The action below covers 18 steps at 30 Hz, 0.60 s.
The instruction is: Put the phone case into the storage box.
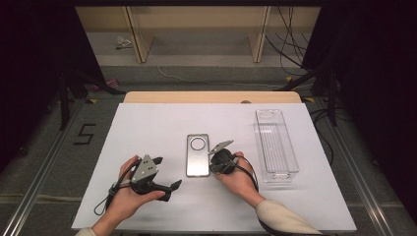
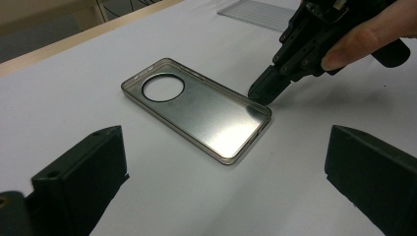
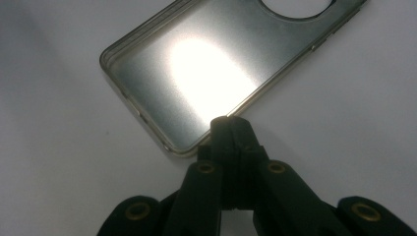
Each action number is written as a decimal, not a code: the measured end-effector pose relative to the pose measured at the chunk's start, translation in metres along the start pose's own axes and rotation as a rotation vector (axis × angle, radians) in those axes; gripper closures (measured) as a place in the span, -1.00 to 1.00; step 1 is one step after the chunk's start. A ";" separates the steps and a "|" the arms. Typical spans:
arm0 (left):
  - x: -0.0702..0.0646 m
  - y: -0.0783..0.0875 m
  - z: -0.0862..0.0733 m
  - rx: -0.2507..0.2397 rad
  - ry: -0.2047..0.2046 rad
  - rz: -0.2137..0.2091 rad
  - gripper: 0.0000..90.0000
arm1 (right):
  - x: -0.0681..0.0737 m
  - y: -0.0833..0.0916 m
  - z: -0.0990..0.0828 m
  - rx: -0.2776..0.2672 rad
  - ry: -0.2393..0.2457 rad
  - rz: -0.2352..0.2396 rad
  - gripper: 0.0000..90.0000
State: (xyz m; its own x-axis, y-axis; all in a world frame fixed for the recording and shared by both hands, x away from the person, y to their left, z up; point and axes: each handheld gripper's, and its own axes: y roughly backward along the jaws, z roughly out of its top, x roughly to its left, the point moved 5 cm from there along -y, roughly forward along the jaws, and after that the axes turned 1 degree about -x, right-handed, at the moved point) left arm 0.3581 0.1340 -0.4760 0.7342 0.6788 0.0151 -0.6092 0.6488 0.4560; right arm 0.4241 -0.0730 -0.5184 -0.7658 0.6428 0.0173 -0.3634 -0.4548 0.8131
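1. The phone case (image 1: 197,155) lies flat, open side up, mid-worktop (image 1: 147,128).
2. The right hand-held gripper (image 2: 260,92) has its jaws pressed together, tips touching the case's corner rim.
3. The left hand-held gripper (image 1: 164,173) rests spread wide, apart from the case.
4. A clear tray (image 1: 276,142) sits to the right.

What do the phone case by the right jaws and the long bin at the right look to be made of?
Phone case: probably thin metal or metallised plastic, a brushed silver-grey finish; its flat inside throws a bright glare and its raised rim looks thin. Long bin: clear hard plastic, glossy; the white tabletop shows through its walls and ribbed floor.
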 end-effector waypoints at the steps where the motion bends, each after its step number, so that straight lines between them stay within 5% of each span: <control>1: 0.000 0.000 0.000 0.000 -0.001 0.001 -0.96 | 0.000 0.000 0.000 0.000 0.001 0.000 1.00; 12: 0.000 0.000 0.000 0.002 -0.001 -0.001 -0.95 | 0.003 -0.002 0.001 -0.011 0.017 0.005 0.99; 18: 0.000 0.000 0.000 0.009 -0.001 -0.006 -0.90 | 0.001 0.009 0.006 -0.059 0.034 -0.027 0.61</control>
State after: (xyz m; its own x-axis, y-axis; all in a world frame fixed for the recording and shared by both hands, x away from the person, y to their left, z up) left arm 0.3575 0.1342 -0.4760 0.7381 0.6746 0.0129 -0.6021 0.6499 0.4638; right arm 0.4228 -0.0726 -0.5080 -0.7724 0.6347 -0.0251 -0.4145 -0.4737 0.7771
